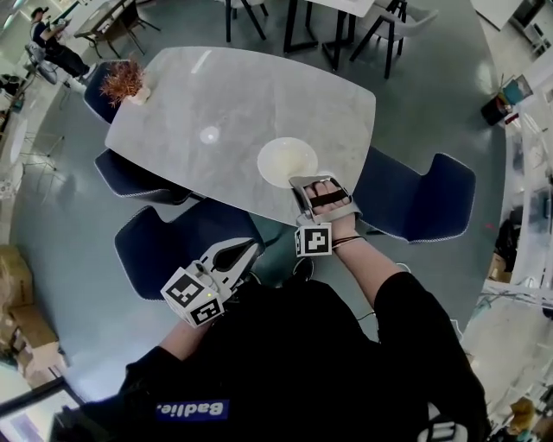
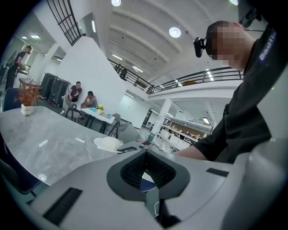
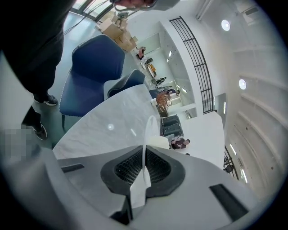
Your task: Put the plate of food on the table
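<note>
A white plate (image 1: 286, 161) lies on the grey marble table (image 1: 216, 95) near its front edge; I see nothing on the plate. My right gripper (image 1: 306, 179) is shut on the plate's near rim. In the right gripper view the plate (image 3: 146, 134) stands edge-on between the pads of that gripper (image 3: 144, 156). My left gripper (image 1: 252, 245) hangs below the table edge over a blue chair, shut with nothing in it. The left gripper view looks past that gripper's closed tips (image 2: 146, 152) to the plate (image 2: 108, 143) on the table (image 2: 45, 134).
Blue chairs stand round the near side of the table (image 1: 416, 205) (image 1: 168, 242) (image 1: 130, 173). A small potted dry plant (image 1: 126, 83) sits at the table's far left corner. Other tables and chairs (image 1: 320, 22) stand beyond. People sit in the background (image 2: 83, 96).
</note>
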Tool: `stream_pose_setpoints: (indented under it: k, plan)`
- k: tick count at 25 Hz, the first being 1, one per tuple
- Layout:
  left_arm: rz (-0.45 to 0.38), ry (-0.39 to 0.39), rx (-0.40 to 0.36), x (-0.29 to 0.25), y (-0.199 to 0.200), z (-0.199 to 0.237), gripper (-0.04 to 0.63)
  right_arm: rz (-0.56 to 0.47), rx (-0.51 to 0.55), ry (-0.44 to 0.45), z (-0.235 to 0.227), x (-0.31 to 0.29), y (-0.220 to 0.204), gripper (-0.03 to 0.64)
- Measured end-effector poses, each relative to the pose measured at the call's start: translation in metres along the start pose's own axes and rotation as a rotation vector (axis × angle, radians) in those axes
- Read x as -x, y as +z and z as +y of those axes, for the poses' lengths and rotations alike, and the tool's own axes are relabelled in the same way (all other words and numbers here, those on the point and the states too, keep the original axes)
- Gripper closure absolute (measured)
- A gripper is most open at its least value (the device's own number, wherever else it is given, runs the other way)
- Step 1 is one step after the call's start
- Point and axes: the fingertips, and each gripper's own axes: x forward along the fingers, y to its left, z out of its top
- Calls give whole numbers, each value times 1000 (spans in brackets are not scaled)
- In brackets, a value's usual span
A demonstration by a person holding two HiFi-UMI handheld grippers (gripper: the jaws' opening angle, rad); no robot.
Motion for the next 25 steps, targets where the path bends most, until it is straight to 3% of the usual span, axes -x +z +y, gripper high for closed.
stream_pose_setpoints:
  k: [6,9,25]
  plan:
    - [-20,55,24,9,6,23,588,10,35,67,19,-42,-5,598]
    - [-20,44,30,8,10,38,589,18,10,130,24,-62,-1,598]
    - [28,21,57,29,25,121,588,144,11,272,50,-181,1,598]
